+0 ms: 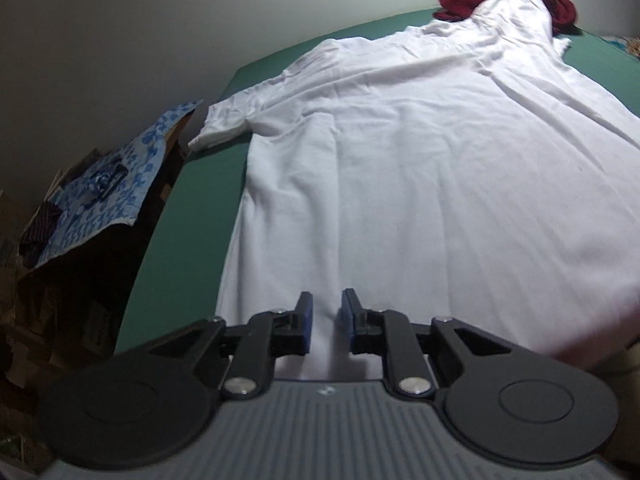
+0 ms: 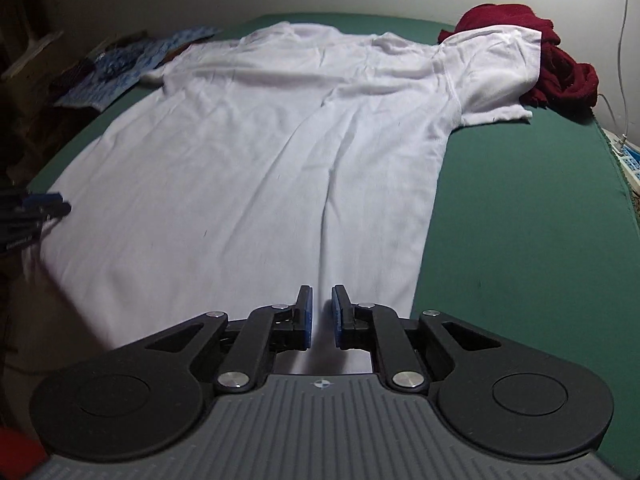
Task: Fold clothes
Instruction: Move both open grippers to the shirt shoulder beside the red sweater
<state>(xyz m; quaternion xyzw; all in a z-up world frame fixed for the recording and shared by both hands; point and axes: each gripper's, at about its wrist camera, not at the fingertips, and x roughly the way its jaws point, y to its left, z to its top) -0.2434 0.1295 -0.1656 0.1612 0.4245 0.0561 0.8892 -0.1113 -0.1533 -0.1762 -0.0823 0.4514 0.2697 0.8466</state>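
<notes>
Green cloth covers one bench (image 2: 520,208) that stands against a pale wall. One white T-shirt (image 2: 248,152) lies spread flat on the bench, hem toward the cameras, collar toward the wall, with its two short sleeves out to either side. One dark red garment (image 2: 560,72) lies bunched at the far right of the shirt, and the shirt's right sleeve rests on top of it. Beyond the shirt's left sleeve, off the bench edge, one blue-and-white patterned cloth (image 1: 116,184) covers a pile of boxes, with a few dark items on it too blurred to name.

Two claws are at the shirt's hem. The left claw (image 1: 325,316) sits above the hem near the shirt's left side; its blue pads (image 1: 306,318) stand slightly apart with white fabric between them, and whether they pinch it cannot be told. The right claw (image 2: 321,314) sits at the hem near the shirt's right edge, pads also narrowly apart over the fabric, grip likewise unclear. In the right wrist view the left claw shows at the frame's left edge, on the hem.
</notes>
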